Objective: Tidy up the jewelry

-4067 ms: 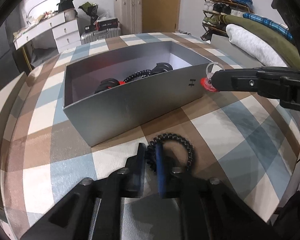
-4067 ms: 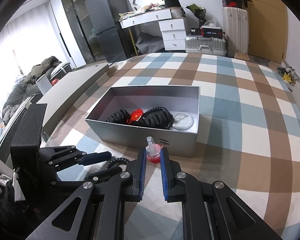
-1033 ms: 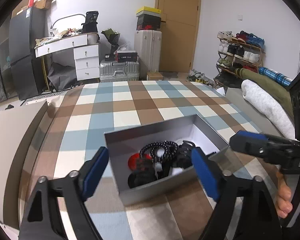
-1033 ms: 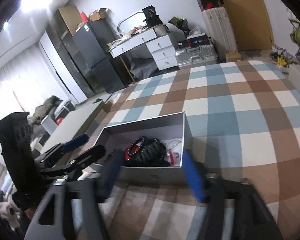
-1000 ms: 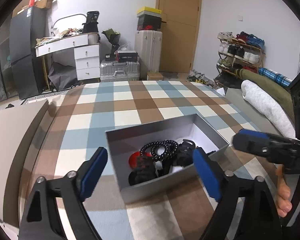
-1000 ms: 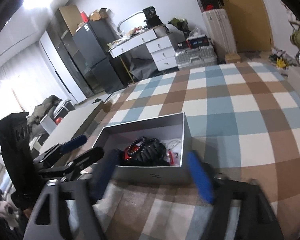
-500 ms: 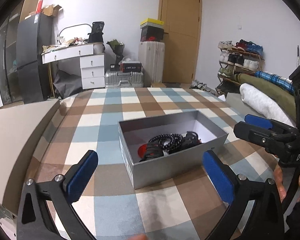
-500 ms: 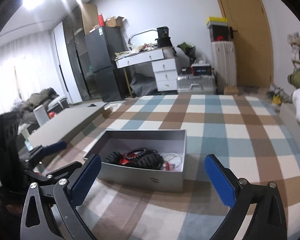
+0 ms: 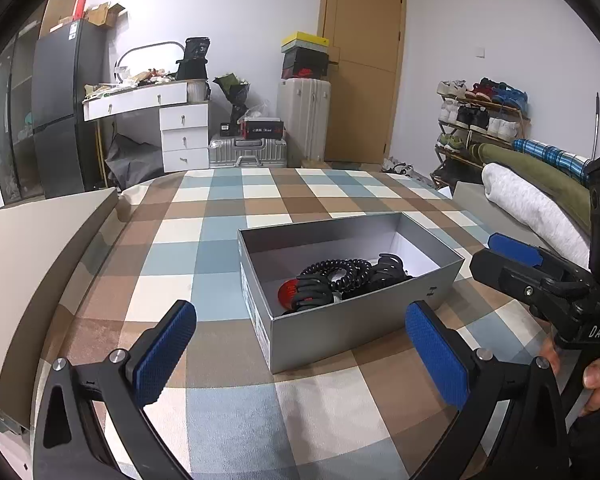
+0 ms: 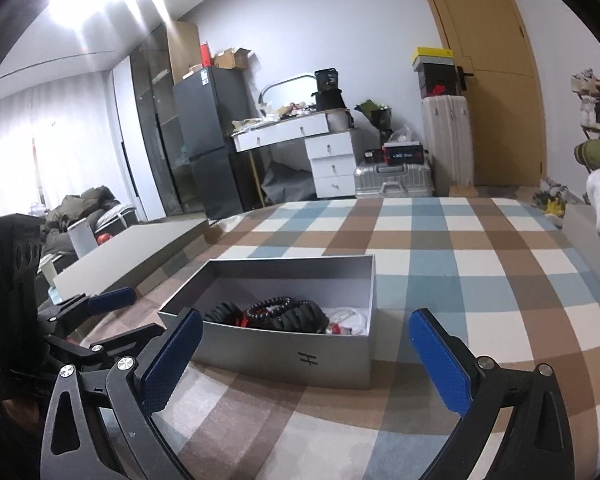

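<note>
1. While both tools hang back from the work, the left gripper (image 9: 300, 354) stands spread to its widest with nothing between its blue pads (image 9: 164, 354), and the right gripper (image 10: 306, 354) is equally wide and empty.

2. Just ahead of both lies the checked cloth (image 9: 228, 412), bare of any loose pieces in the stretch either camera shows, so I judge the sorting close to done.

3. Beyond that sits the grey box (image 9: 340, 330), open-topped and resting flat on the cloth, its printed long wall toward the right gripper.

4. Inside it the jewelry is heaped toward one end:
   - a black coiled band (image 9: 340, 272), springy and light by the look of it, best taken across one side of the loop;
   - a dark bead bracelet (image 10: 270, 306) lying on the black pile, loose and likely to slide, so pinch across the strand;
   - a red piece (image 9: 288, 292) half under the black items, its kind too hidden to tell;
   - clear, pale pieces (image 10: 350, 320) at the box's white end, thin and probably fragile, calling for a soft grip.

5. Farther off stand a white dresser (image 9: 180, 128) and a silver suitcase (image 9: 248, 152).
</note>
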`<action>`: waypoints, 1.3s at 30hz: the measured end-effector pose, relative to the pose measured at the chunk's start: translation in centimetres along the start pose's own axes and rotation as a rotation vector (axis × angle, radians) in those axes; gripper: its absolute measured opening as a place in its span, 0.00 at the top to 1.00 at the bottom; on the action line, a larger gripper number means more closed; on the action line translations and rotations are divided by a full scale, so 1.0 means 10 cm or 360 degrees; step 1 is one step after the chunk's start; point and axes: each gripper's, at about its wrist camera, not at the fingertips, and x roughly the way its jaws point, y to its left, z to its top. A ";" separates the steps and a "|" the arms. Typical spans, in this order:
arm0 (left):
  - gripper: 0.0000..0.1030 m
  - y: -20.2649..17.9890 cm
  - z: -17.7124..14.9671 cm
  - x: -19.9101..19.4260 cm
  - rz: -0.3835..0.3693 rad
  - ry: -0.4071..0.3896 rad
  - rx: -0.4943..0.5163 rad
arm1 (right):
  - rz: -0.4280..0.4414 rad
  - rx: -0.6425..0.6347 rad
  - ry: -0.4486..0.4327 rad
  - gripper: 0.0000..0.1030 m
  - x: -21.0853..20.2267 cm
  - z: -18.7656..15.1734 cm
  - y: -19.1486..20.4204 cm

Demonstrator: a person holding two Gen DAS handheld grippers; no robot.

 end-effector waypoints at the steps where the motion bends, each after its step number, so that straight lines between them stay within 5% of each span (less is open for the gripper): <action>1: 0.01 0.00 0.00 0.00 -0.0002 -0.0001 -0.0001 | -0.0003 -0.0004 -0.0004 0.00 -0.01 0.00 0.01; 39: 0.01 -0.01 -0.01 -0.01 -0.0015 -0.0010 0.0008 | -0.0013 -0.0005 0.0015 0.00 -0.01 -0.01 0.01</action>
